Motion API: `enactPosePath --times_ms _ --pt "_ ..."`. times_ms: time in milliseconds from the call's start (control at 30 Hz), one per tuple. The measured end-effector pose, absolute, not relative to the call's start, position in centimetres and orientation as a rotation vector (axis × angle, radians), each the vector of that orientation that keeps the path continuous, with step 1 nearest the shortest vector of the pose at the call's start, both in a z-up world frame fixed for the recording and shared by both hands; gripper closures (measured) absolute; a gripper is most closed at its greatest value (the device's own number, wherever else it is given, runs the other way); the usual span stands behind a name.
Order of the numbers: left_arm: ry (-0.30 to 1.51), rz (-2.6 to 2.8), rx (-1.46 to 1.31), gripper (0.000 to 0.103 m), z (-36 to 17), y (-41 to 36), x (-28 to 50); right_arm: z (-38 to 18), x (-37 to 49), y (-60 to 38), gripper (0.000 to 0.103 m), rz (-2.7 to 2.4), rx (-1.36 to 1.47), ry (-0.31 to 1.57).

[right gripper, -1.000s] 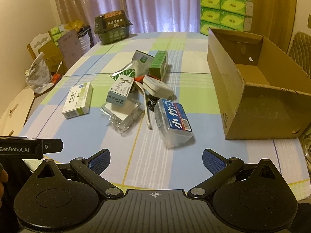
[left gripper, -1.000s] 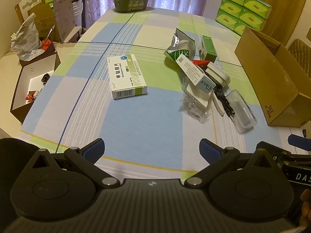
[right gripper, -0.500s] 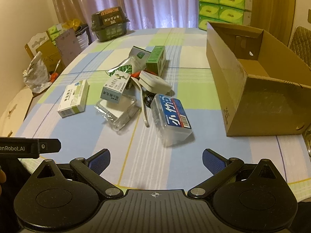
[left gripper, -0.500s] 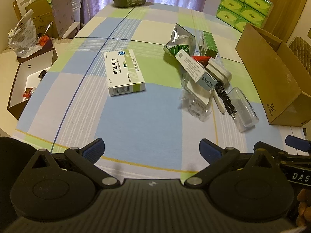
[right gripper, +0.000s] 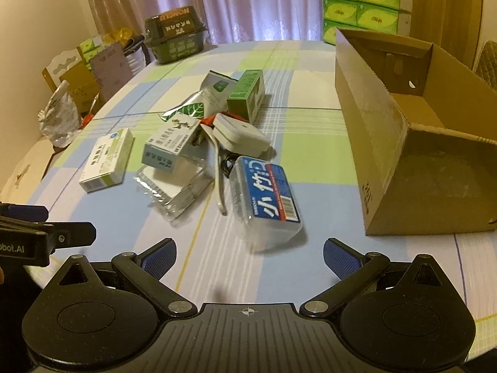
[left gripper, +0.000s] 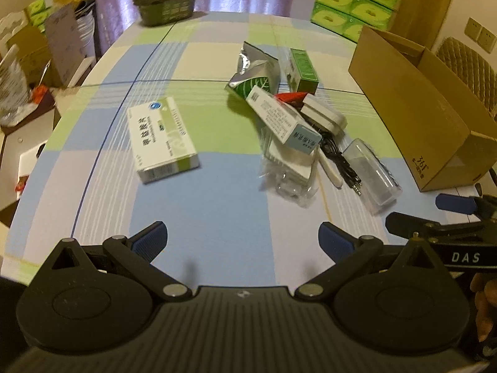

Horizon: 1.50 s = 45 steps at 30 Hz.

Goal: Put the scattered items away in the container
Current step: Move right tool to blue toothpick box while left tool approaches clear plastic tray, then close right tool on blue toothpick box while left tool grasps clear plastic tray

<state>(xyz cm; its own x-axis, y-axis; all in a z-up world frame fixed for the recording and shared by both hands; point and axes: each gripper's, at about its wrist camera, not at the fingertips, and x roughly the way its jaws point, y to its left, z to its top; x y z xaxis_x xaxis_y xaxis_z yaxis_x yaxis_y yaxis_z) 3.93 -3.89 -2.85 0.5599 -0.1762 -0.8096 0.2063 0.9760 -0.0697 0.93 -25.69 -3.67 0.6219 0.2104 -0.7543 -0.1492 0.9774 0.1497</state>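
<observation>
Both claws hover low over the near edge of the tabletop [right gripper: 310, 118], which is covered with a blue, green and white checked cloth. The left claw [left gripper: 242, 239] has its blue-padded fingers spread wide apart with nothing between them, and the right claw [right gripper: 250, 255] is likewise spread and empty.

The scattered items lie in a loose heap near the middle. A white and green medicine box [left gripper: 163, 140] sits alone to the left, well apart from the rest. In the heap, a white and light-blue carton [right gripper: 170, 146] leans on a clear plastic packet [right gripper: 177, 186]; behind them lie a silver foil pouch with a leaf print [right gripper: 202, 102] and a green box [right gripper: 247, 96]. A white charger [right gripper: 240, 133] rests beside a black cable [left gripper: 340, 163], and a clear plastic case with a blue label [right gripper: 268, 199] lies nearest the right claw.

The open cardboard box [right gripper: 403, 143] stands on the right side of the tabletop, just beside the heap, with nothing visible inside.
</observation>
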Motion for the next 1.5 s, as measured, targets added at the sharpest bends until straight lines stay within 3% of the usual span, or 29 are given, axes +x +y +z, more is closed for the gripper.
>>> enactPosePath --times_ms 667,1033,1500 --pt "0.946 -0.286 0.119 0.001 -4.0 -5.6 5.8 -4.5 3.3 -26.0 0.0 0.206 0.083 0.903" --pt "0.849 -0.373 0.251 0.002 -4.4 -8.1 6.6 -4.9 4.0 -27.1 0.0 0.178 0.114 0.87" --pt "0.741 -0.487 0.524 0.018 -7.6 -11.2 9.4 -6.1 5.4 -28.2 0.0 0.191 0.133 0.873"
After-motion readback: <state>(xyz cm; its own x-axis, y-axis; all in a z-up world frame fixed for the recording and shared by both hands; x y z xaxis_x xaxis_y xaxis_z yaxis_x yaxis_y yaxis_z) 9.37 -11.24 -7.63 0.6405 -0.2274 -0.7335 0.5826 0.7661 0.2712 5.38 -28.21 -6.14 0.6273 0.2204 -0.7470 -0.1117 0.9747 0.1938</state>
